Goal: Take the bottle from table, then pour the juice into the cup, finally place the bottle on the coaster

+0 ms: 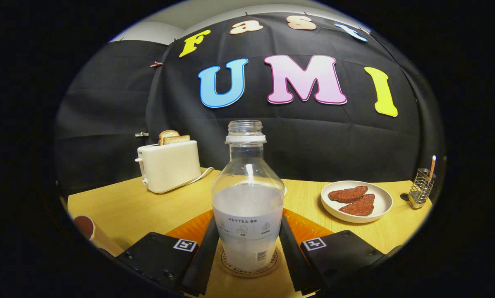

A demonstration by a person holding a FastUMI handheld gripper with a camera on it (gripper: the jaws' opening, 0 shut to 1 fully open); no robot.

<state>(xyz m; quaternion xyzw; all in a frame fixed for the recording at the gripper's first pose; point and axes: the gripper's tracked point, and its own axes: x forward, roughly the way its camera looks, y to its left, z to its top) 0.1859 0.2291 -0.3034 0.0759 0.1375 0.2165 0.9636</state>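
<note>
A clear, uncapped plastic bottle [247, 194] stands upright on a round coaster [230, 265] on the wooden table [139, 207]. It holds pale liquid up to about half its height and carries a white label. My gripper [247, 225] has one finger on each side of the bottle's lower body, and both fingers [208, 248] lie against its sides, shut on it. A cup [86, 227] with a dark inside sits on the table to the left, beside the left finger's mount; only part of it shows.
A cream toaster [168, 165] with toast slices stands at the back left, its cord trailing toward the bottle. A white plate [381, 207] with two brown pieces sits to the right. A wire holder [421, 190] stands at the far right edge.
</note>
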